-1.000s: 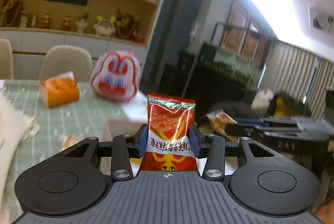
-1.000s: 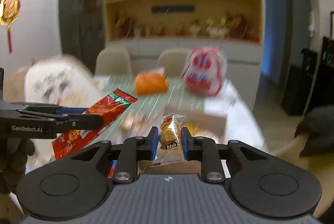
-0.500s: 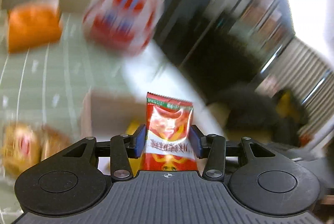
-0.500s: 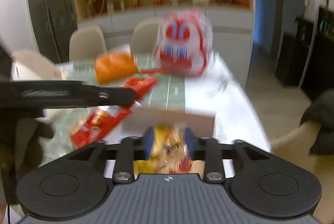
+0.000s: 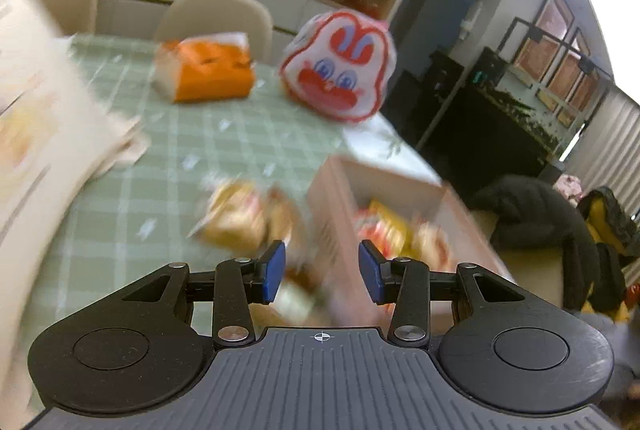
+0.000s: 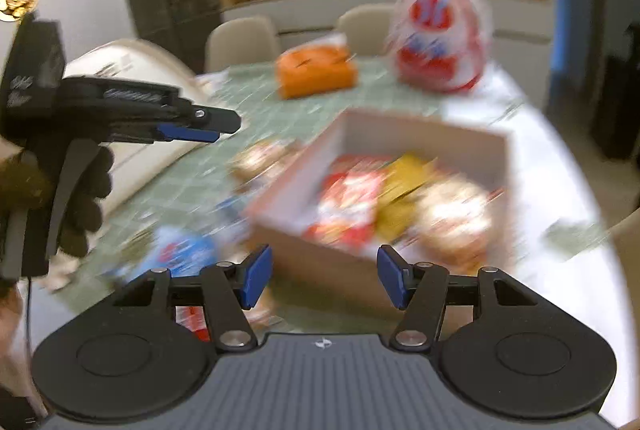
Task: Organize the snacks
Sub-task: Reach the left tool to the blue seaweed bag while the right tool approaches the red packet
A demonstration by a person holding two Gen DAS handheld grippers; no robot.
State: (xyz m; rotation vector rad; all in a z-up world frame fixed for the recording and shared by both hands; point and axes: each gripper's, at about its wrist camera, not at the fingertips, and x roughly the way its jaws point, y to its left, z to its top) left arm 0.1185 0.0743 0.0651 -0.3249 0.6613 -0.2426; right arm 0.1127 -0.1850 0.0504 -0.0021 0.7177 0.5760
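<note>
**Jaws wide and empty over the snack box**

Jaws on both sides stand well apart with nothing between the blue pads. Left gripper (image 5: pixel 322 272) hangs above the near left corner of the cardboard box (image 5: pixel 340 197), with a small heap of loose snack packets (image 5: pixel 244 218) just beside the box on the green checked worktop (image 5: pixel 224 133). Right gripper (image 6: pixel 324 276) sits over the near wall of the same box (image 6: pixel 424 133), and inside it lie blurred packets: a red one (image 6: pixel 352 197), a yellow one (image 6: pixel 404 189) and a pale one at the right. A blue packet (image 6: pixel 180 254) lies on the worktop, left of the box. Further back stand an orange tissue pack (image 5: pixel 212 69) and a red-and-white rabbit bag (image 5: pixel 340 69). The left gripper (image 6: pixel 192 123) also shows in the right view, held by a gloved hand (image 6: pixel 80 197).
</note>
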